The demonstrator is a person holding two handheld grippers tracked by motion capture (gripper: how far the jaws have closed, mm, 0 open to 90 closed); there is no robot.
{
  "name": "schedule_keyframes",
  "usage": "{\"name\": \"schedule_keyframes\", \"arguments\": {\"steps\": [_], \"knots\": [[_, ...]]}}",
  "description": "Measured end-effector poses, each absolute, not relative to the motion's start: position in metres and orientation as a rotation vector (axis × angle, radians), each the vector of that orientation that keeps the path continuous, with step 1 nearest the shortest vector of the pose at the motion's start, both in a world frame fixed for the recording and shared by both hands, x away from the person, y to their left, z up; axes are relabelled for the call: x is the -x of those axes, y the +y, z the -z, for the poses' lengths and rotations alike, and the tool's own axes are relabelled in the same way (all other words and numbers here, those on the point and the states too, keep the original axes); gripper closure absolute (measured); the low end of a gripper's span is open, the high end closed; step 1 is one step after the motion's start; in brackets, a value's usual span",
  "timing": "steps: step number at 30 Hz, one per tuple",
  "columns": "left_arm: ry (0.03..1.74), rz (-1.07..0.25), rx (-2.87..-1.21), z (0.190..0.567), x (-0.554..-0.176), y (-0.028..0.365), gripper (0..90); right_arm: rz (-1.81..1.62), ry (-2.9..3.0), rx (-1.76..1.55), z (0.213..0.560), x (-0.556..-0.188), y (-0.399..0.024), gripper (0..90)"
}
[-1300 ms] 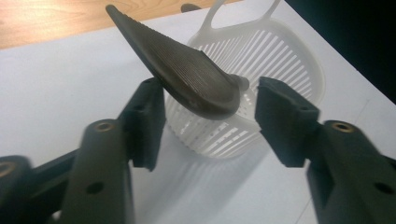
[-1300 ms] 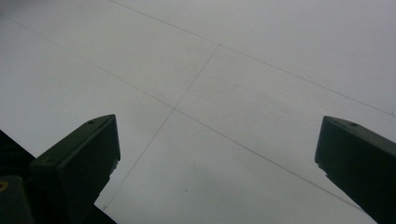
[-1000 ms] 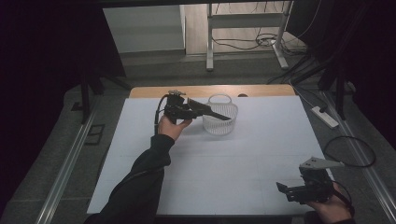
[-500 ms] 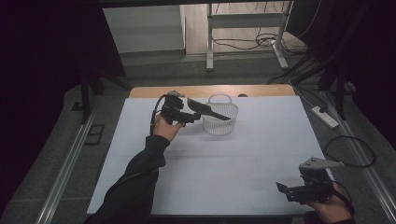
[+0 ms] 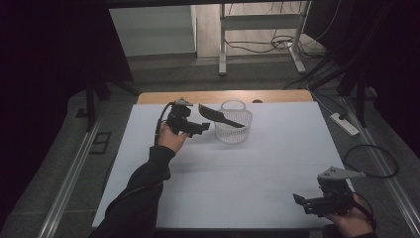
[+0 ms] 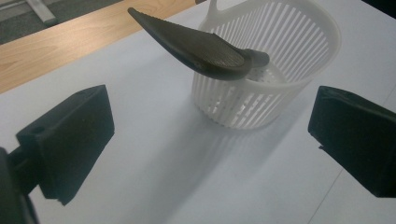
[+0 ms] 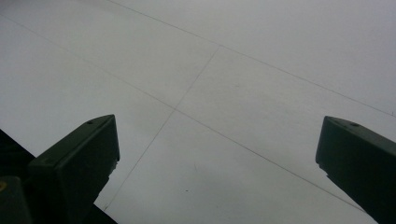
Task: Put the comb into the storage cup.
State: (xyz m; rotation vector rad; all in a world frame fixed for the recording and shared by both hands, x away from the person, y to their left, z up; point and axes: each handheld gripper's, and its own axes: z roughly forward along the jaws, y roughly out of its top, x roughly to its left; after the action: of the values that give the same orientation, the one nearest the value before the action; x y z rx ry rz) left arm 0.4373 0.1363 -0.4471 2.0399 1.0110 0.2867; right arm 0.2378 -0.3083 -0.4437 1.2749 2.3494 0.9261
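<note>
**What our things are made of**

We see a white plastic basket (image 6: pixel 275 70) with thin ribs, a bit shiny. Our dark brush (image 6: pixel 196 49) looks like matt plastic with a fine, bumpy top. The table (image 5: pixel 237 168) has a smooth, matt white sheet, and a strip of light wood (image 5: pixel 198 96) at the far edge. Our gripper (image 6: pixel 210 140) pads look matt black.

Dark room; white-topped table (image 5: pixel 247 168) w/ wood far edge, grey floor (image 5: pixel 163 74), metal frame legs (image 5: pixel 223 44) & cables (image 5: pixel 262 45) behind
</note>
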Motion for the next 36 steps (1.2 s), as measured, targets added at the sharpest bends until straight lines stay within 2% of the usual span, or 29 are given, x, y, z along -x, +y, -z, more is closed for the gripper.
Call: {"name": "schedule_keyframes", "arguments": {"steps": [36], "knots": [[0.967,-0.260,-2.000,0.444,-0.401,0.158,0.0,-0.921,2.353,-1.259,0.444,-0.237,-0.307,0.0]]}}
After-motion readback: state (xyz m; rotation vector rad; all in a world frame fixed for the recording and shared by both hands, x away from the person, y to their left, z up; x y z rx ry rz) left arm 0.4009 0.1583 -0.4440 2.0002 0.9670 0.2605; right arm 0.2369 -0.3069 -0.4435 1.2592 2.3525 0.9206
